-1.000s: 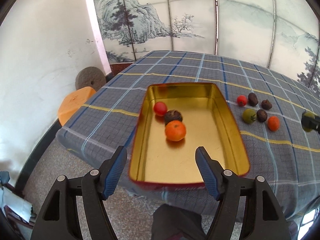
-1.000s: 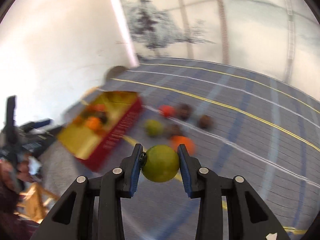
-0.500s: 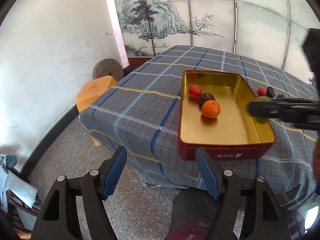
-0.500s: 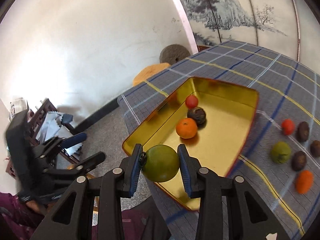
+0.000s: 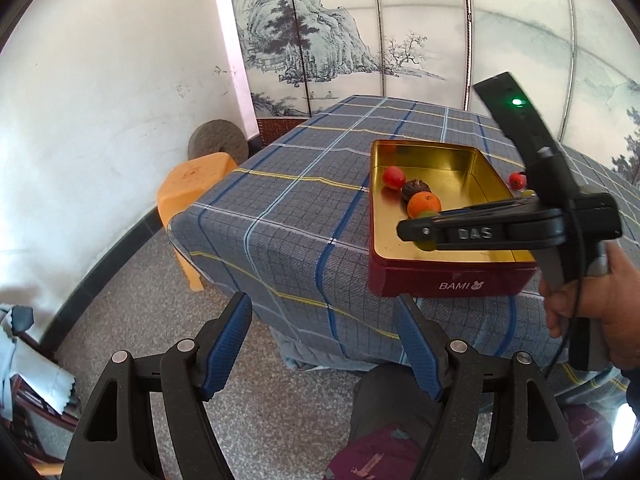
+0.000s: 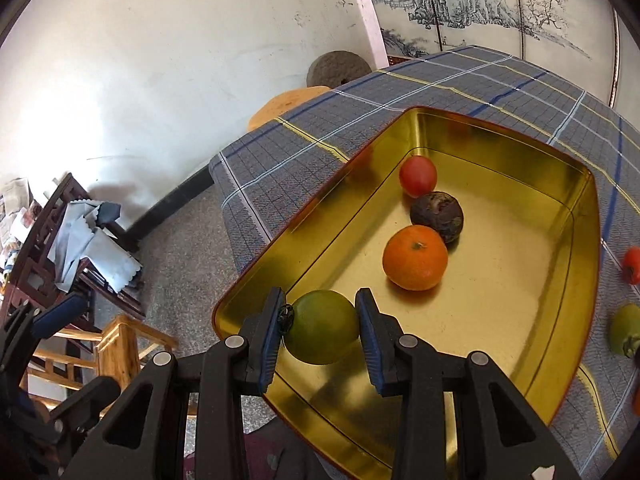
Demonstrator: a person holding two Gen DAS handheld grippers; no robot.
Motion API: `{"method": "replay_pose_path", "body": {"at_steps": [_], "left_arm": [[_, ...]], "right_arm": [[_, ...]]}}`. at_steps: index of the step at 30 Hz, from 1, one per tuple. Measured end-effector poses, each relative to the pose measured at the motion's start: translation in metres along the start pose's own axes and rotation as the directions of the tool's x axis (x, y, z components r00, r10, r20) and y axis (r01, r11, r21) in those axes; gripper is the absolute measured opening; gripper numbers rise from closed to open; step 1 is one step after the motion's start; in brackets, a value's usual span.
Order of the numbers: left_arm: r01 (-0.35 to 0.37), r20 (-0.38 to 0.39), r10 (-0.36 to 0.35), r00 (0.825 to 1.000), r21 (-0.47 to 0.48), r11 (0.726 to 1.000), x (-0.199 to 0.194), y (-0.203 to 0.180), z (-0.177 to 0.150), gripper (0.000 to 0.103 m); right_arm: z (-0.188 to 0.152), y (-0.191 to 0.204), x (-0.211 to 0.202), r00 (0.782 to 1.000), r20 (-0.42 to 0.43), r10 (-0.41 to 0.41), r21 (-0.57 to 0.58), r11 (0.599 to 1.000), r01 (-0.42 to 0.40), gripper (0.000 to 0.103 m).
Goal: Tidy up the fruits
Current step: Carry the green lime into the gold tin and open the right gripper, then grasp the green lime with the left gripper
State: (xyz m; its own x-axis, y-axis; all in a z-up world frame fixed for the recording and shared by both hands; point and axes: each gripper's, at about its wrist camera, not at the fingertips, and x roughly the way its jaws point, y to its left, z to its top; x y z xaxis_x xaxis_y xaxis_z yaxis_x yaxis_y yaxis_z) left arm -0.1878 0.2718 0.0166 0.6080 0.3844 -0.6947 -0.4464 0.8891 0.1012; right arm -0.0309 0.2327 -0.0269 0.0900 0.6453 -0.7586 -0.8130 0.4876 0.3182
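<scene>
My right gripper [image 6: 320, 326] is shut on a green fruit [image 6: 323, 332] and holds it over the near corner of a gold-lined red tin [image 6: 568, 296]. In the tin lie an orange [image 6: 415, 258], a dark brown fruit [image 6: 437, 216] and a red fruit [image 6: 418, 175]. In the left wrist view the right gripper [image 5: 416, 232] reaches over the tin [image 5: 452, 284] from the right. My left gripper [image 5: 324, 344] is open and empty, off the table's near edge above the floor.
More fruit lies on the plaid cloth [image 6: 304, 160] right of the tin: a red one [image 6: 632, 264] and a green one [image 6: 626, 330]. An orange stool [image 5: 192, 184] and a round stone [image 5: 218, 142] stand by the wall. Wooden furniture [image 6: 60, 240] is at left.
My right gripper has carried the green fruit from the loose fruits to over the tin and lowered it toward the near corner. My left gripper has drawn back and to the left of the tin.
</scene>
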Motion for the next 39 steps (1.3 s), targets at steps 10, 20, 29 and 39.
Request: {"method": "replay_pose_path", "body": {"at_steps": [10,20,29,39], "left_arm": [[0.003,0.005,-0.003,1.000,0.006,1.000,-0.005,-0.003,0.002,0.075],[0.036,0.017,-0.037,0.999,0.060,0.998,-0.012,-0.021,0.002,0.076],[0.202,0.036,-0.215,0.976,0.224,0.953,-0.024,-0.074,0.030,0.076],[0.380,-0.060,-0.387,0.920,0.371,0.847,0.016,-0.178,0.100,0.076]], "right_arm": [[0.012,-0.007,-0.035,0.985,0.159,0.069,0.066,0.995,-0.080,0.064],[-0.041,-0.074,-0.124,0.949,0.302,-0.094,0.172,0.984,0.043,0.083],[-0.129,-0.200,-0.197,0.826,0.150,-0.544,0.325,0.816,0.478,0.091],[-0.198,-0.278,-0.233,0.801,0.064,-0.595,0.446,0.735,0.511,0.095]]}}
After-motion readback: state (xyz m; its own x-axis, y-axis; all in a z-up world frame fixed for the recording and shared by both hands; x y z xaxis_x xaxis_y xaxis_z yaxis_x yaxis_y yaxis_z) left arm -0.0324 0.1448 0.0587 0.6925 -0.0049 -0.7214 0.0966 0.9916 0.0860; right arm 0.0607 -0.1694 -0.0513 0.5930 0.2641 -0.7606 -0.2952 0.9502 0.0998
